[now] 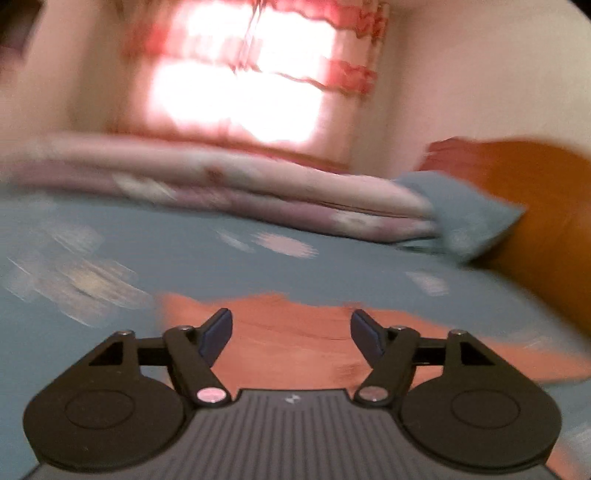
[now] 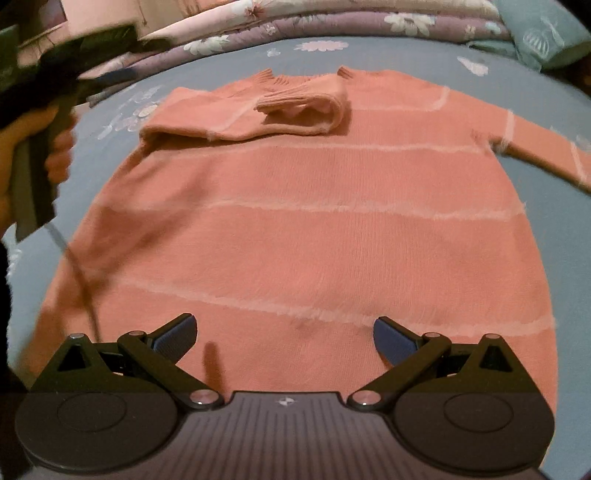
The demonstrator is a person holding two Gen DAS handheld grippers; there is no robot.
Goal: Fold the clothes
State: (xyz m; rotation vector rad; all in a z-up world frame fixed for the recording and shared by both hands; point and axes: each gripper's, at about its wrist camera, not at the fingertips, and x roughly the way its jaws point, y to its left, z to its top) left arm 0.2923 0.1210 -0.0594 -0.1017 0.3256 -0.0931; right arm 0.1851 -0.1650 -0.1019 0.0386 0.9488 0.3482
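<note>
- Salmon-pink knit sweater point(image 2: 306, 229) lies flat on the blue flowered bedsheet point(image 2: 436, 59), its collar at the far end and its hem nearest the right gripper point(image 2: 282, 338).
- Right gripper hangs over the hem end of the sweater; its jaws stand spread wide, nothing between the dark blue pads point(image 2: 173, 338), only the knit below them.
- One sleeve point(image 2: 295, 110) is folded in across the chest, its ribbed cuff resting just below the collar; the other sleeve point(image 2: 546, 155) stretches straight out to the picture's right, onto the sheet.
- Knit looks soft and fuzzy, with thin pale stripes running across the body and fraying slightly at their edges; collar and cuff are ribbed.
- Left gripper point(image 1: 291, 338) is spread too, with nothing pinched; in its blurred view the sweater point(image 1: 295, 347) shows as an orange-pink patch right under and beyond the pads.
- In the right wrist view a hand point(image 2: 22, 147) at the left edge holds the left gripper's dark body, beside the folded-sleeve side of the sweater, with a thin cable trailing down.
- Folded quilts point(image 2: 332, 22) with a flower print, pink and mauve, are stacked along the far edge of the bed, a blue-green pillow point(image 2: 543, 33) beside them.
- Pink curtain point(image 1: 243, 70) glows bright over a window; an orange-brown headboard point(image 1: 535, 206) stands at the right.
</note>
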